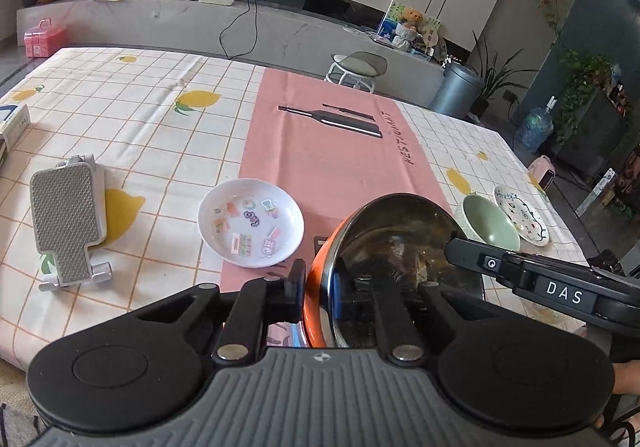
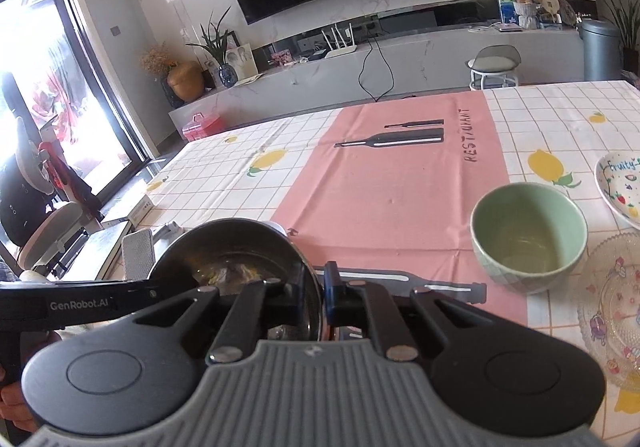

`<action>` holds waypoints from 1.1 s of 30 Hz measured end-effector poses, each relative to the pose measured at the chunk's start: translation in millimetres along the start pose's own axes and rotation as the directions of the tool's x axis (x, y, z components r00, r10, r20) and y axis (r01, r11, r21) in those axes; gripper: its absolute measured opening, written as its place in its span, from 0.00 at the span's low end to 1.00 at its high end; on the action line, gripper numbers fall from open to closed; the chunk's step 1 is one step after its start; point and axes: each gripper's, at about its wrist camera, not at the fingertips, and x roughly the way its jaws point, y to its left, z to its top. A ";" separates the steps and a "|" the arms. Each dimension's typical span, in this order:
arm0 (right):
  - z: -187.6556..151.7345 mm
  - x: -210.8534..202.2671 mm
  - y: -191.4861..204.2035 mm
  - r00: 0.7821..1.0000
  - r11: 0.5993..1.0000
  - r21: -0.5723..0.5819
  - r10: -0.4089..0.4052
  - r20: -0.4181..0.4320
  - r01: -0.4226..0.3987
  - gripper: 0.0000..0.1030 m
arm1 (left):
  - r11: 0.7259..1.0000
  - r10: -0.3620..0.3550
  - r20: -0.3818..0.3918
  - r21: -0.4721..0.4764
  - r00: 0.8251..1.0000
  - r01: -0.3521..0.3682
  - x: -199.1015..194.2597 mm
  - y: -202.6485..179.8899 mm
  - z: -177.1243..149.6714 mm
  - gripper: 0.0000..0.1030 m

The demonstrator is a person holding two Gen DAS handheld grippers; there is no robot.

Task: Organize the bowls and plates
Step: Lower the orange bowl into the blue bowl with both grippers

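A steel bowl with an orange outside (image 1: 400, 239) (image 2: 232, 247) is gripped from both sides near the table's front edge. My left gripper (image 1: 320, 287) is shut on its left rim, one finger outside on the orange wall and one inside. My right gripper (image 2: 316, 291) is shut on the opposite rim, and its black body (image 1: 560, 291) shows in the left wrist view. A white sticker plate (image 1: 251, 223) lies left of the bowl. To the right stand a green bowl (image 1: 490, 225) (image 2: 528, 235), a white painted plate (image 1: 522, 221) (image 2: 620, 187) and a clear glass plate (image 2: 612, 311).
A grey phone stand (image 1: 68, 223) lies on the lemon-print tablecloth at the left, with a box (image 1: 12, 127) at the far left edge. A pink placemat (image 1: 332, 151) runs down the middle. Beyond the table are a stool (image 1: 356, 67) and a grey bin (image 1: 456, 87).
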 end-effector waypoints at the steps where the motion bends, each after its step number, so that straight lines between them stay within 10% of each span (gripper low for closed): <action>1: 2.1 1.0 -0.7 1.000 1.000 -0.001 -0.001 -0.005 0.001 0.07 | 1.000 -0.002 -0.004 -0.008 1.000 0.002 1.1 1.4 1.8 0.14; 33: 9.1 22.4 -38.8 0.981 0.925 0.366 0.152 -0.117 -0.100 0.11 | 0.996 0.002 -0.156 -0.083 0.988 -0.015 48.8 14.3 2.2 0.44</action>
